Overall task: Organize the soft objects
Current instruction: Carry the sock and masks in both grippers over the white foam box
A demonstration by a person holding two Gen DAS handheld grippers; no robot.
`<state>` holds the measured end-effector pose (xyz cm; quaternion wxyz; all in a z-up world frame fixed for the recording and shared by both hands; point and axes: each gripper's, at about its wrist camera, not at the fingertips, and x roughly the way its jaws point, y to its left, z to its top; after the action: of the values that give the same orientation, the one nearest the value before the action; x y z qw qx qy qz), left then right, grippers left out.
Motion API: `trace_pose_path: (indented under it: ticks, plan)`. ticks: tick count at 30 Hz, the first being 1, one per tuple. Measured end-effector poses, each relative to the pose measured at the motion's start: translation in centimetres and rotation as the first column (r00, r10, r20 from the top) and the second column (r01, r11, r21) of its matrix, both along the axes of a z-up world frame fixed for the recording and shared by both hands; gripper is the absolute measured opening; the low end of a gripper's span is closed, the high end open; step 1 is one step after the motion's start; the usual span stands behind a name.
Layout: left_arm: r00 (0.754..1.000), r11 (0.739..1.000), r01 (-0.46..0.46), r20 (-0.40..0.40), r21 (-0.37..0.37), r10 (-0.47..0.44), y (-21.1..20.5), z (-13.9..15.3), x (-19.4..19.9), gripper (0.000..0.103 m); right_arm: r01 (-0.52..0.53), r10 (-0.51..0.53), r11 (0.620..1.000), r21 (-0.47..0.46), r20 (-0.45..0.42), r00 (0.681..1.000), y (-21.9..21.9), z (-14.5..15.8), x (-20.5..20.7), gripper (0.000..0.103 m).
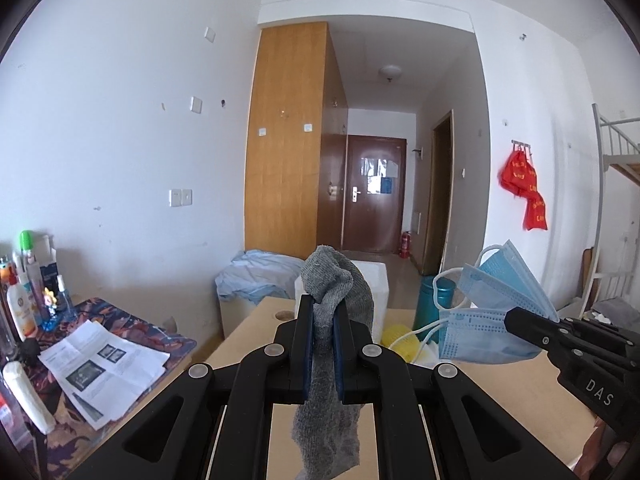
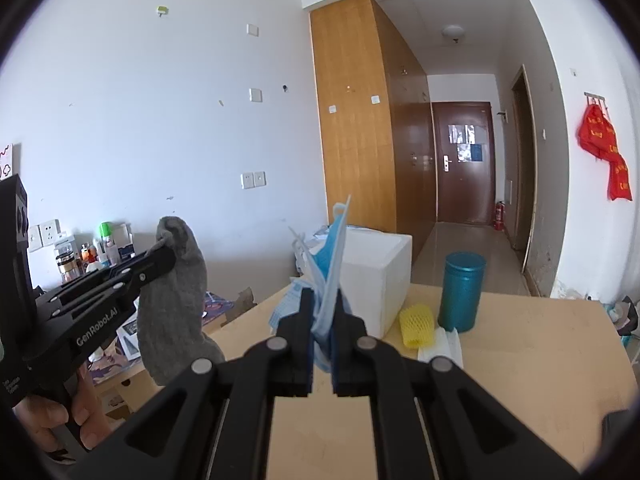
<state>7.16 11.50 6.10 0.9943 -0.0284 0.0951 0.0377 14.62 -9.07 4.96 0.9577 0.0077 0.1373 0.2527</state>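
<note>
A grey sock hangs pinched between the pads of my left gripper, held up above the light wooden table. The same sock and left gripper show at the left of the right wrist view, with a hand below. My right gripper is shut on blue surgical masks, lifted off the table. In the left wrist view those masks dangle from the right gripper at the right.
On the table stand a white foam box, a teal canister, a yellow foam net and white packets. Bottles and papers cover a patterned side table at the left. A blue cloth heap lies behind.
</note>
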Motion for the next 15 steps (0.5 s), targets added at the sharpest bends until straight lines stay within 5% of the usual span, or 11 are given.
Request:
trace_pose_path:
  ticks: [15]
  plan:
    - [0.999, 1.000, -0.007, -0.044, 0.007, 0.008, 0.6, 1.6, 8.2, 0.008, -0.010, 0.008, 1.000, -0.022, -0.055, 0.998, 1.2, 0.4, 6.7, 0.008]
